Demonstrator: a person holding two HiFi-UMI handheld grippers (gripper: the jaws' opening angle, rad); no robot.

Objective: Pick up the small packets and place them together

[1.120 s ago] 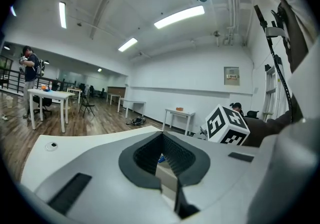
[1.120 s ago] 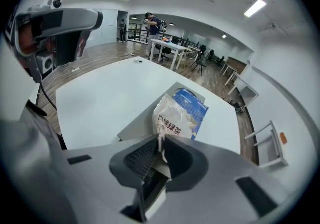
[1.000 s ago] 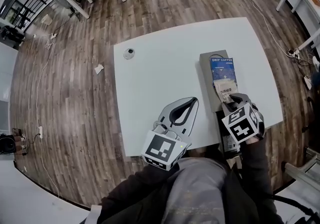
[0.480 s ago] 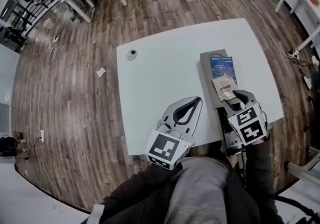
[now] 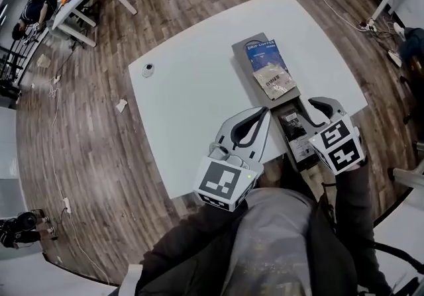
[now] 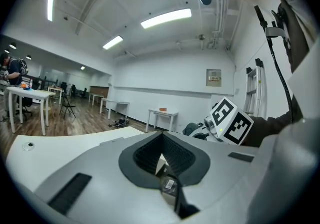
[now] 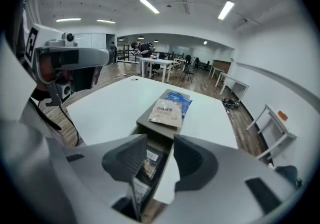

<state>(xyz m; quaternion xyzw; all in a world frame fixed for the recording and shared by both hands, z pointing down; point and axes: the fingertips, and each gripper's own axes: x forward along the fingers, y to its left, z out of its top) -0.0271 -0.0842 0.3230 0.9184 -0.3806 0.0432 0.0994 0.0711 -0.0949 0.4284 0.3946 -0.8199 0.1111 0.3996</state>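
Tongs in the right hand (image 5: 319, 106) hover over the open near end of a long grey cardboard box (image 5: 240, 46). Their jaws are apart and have just been opening, with nothing clamped between them. The left tongs (image 5: 263, 112) sit with jaws together and empty, just beside the box, probably parked there to leave the right hand room. On the box's closed far part, a blue drip-coffee packet (image 5: 264, 55) and a tan paper packet (image 5: 273, 81) lie overlapping, so that looks like the gathering spot. The box stands on the white desk (image 5: 192, 89).

From the left gripper view, the left tongs (image 6: 162, 155) hold nothing, their dark pads meeting at the tip.

From the right gripper view, the right tongs (image 7: 160, 160) stand apart above small dark packets (image 7: 145, 165) in the open end, without touching them; these are likely the next pick. Beyond them the tan paper packet (image 7: 165, 112) rests partly on the blue one (image 7: 179, 99).
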